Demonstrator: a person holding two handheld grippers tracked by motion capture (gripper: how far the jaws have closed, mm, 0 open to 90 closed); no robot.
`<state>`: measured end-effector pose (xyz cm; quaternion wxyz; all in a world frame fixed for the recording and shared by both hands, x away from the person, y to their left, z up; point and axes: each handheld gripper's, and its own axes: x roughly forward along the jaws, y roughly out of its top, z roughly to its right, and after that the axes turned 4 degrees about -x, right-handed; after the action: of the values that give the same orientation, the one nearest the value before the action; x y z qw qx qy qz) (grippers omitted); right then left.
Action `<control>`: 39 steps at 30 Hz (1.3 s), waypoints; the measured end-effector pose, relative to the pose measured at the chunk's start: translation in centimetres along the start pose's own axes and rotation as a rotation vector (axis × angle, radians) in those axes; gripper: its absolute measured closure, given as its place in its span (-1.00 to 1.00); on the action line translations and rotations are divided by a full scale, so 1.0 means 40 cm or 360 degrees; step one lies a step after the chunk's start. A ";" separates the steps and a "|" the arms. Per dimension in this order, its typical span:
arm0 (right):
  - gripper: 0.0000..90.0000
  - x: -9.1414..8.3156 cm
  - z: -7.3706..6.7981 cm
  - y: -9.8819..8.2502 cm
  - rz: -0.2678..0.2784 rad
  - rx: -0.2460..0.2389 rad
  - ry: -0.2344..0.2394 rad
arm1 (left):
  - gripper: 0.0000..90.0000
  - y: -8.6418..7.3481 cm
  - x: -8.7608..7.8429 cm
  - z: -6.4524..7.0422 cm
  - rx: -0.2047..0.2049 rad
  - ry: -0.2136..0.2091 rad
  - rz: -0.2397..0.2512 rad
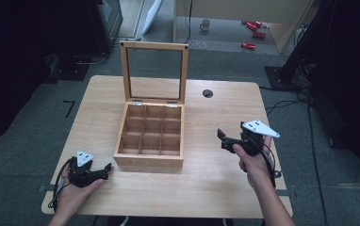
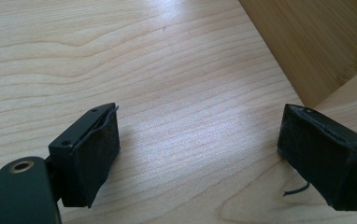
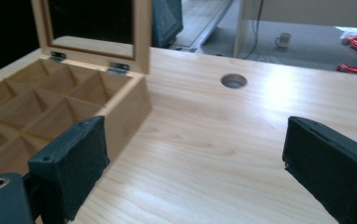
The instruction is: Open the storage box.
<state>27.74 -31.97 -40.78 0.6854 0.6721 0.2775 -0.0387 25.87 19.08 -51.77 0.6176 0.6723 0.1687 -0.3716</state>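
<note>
Box point(image 1: 150, 136) of pale wood, nine square cells, glass lid upright, centre of table point(image 1: 216, 188) in high view. Right gripper point(image 1: 230, 140), jaws wide, right of centre; its view adds cable hole point(image 3: 233, 81). Left gripper point(image 1: 103, 172), jaws wide, lower left; its view shows smooth box wall point(image 2: 317, 42).

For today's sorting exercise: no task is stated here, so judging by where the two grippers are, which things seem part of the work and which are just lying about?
Likely part of the work:
wooden box, lid open, nine empty compartments
left gripper, open, beside the box
right gripper, open
table

Just lying about:
mug on the floor
red items on the floor
cable hole in the table
</note>
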 end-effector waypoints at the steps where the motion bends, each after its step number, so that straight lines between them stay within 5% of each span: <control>1: -0.85 0.000 0.000 0.000 0.0000 0.0000 0.0000 | -0.70 0.000 0.000 0.000 -0.0002 0.0000 0.0002; 12: -0.84 -0.042 0.089 -0.105 -0.0074 -0.0025 -0.0196 | -0.70 0.000 0.000 0.001 -0.0003 0.0003 0.0001; 30: -0.83 -0.080 0.166 -0.291 -0.0301 -0.0002 -0.0322 | -0.70 0.000 0.000 0.001 -0.0004 0.0003 0.0002; 39: -0.83 -0.079 0.168 -0.341 -0.0447 -0.0019 -0.0307 | -0.70 0.000 0.000 0.001 -0.0004 0.0003 0.0002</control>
<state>21.46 -40.60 -52.08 0.7006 0.6158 0.3020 -0.1968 25.87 19.05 -51.77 0.6186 0.6719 0.1694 -0.3704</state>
